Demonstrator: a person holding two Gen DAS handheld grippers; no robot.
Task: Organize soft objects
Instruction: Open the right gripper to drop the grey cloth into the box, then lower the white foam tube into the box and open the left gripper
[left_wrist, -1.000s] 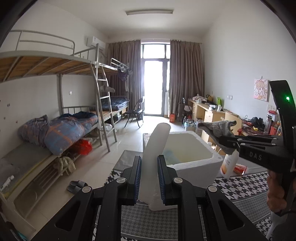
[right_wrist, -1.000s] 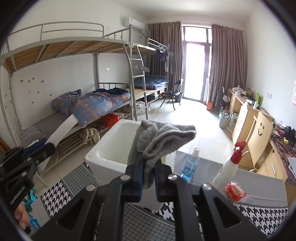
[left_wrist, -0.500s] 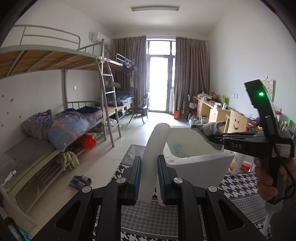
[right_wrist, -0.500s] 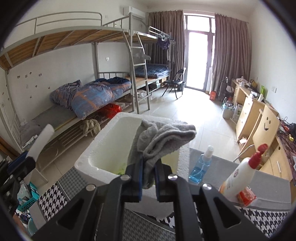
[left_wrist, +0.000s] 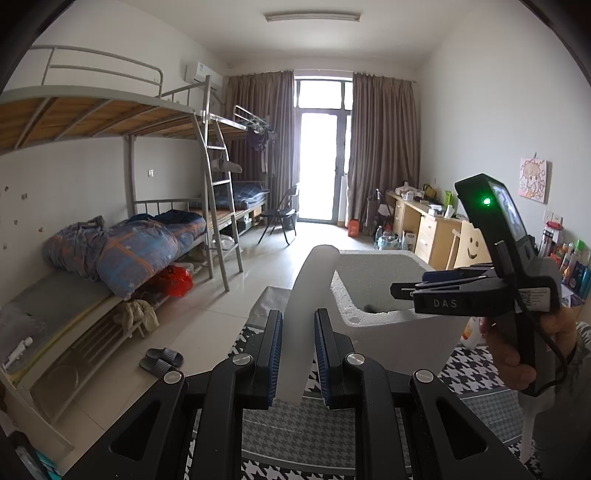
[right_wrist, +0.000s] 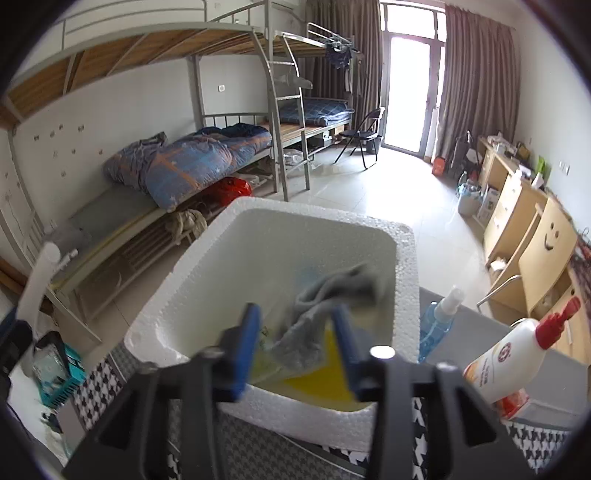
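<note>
In the left wrist view my left gripper (left_wrist: 298, 347) is shut on a white foam strip (left_wrist: 314, 280) that stands up between its pads. The white foam box (left_wrist: 388, 332) sits just beyond it on the table. My right gripper (left_wrist: 402, 290) hangs over the box, held by a hand. In the right wrist view the right gripper (right_wrist: 297, 343) has its jaws opening. The grey cloth (right_wrist: 332, 295) is blurred and loose between and below them, inside the box (right_wrist: 207, 266). A yellow item (right_wrist: 314, 384) lies on the box floor.
A blue spray bottle (right_wrist: 439, 321) and a white bottle with a red cap (right_wrist: 509, 365) stand right of the box. A houndstooth cloth (left_wrist: 295, 424) covers the table. Bunk beds (left_wrist: 129, 251) line the left wall, desks (left_wrist: 424, 229) the right.
My right gripper moved over the foam box and its jaws came apart, letting the grey cloth drop into the box. The left gripper keeps its hold on the foam strip.
</note>
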